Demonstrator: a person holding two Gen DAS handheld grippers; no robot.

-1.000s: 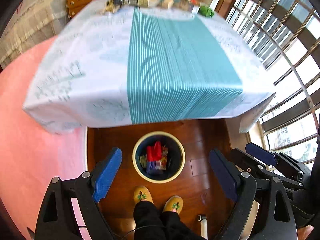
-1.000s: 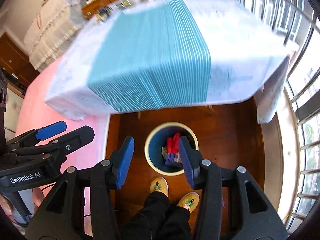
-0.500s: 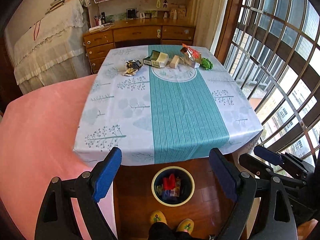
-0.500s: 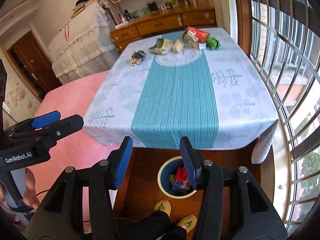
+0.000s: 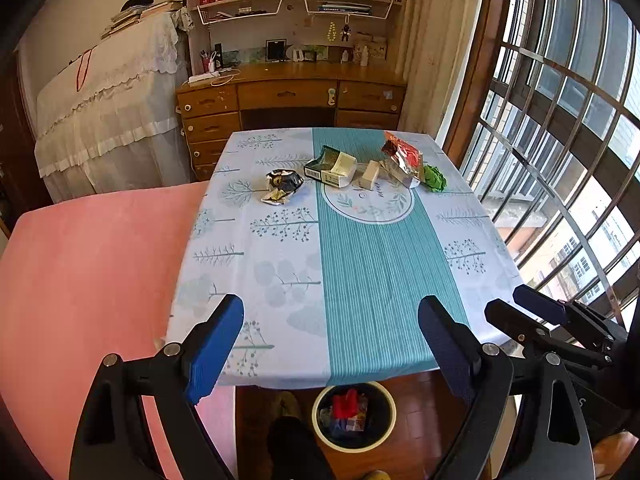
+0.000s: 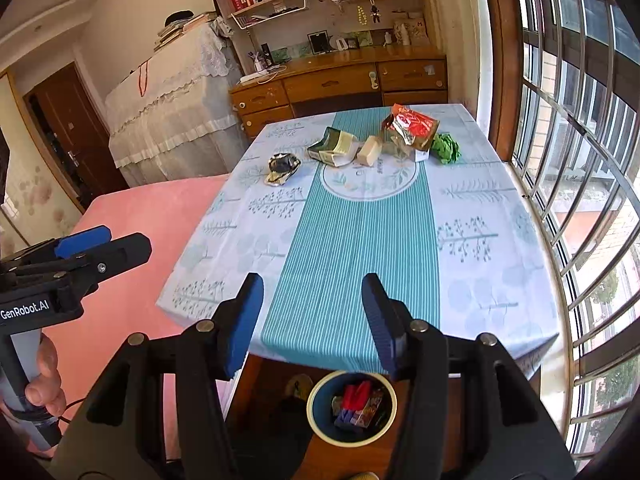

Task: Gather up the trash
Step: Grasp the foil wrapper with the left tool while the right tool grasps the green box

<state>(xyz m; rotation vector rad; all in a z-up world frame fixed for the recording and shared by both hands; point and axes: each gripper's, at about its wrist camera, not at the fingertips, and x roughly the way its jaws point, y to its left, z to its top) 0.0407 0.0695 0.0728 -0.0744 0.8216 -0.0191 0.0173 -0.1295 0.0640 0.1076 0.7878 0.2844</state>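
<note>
Now both grippers hang over the table's (image 5: 280, 280) near edge: left gripper (image 5: 331, 346) spread wide, right gripper (image 6: 311, 322) partly spread and just been opening, nothing between either's jaws. Trash sits at the table's far end: foil wrapper (image 5: 281, 184), green carton (image 5: 331, 167), red bag (image 5: 404, 160). Under the near edge stands the bin (image 6: 352, 408).

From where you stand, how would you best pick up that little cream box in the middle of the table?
Probably across its narrow sides, coming down from above on the near side. The cream box lies flat and long, apart from the green carton and the red foil bag, leaving room for both fingers.
</note>
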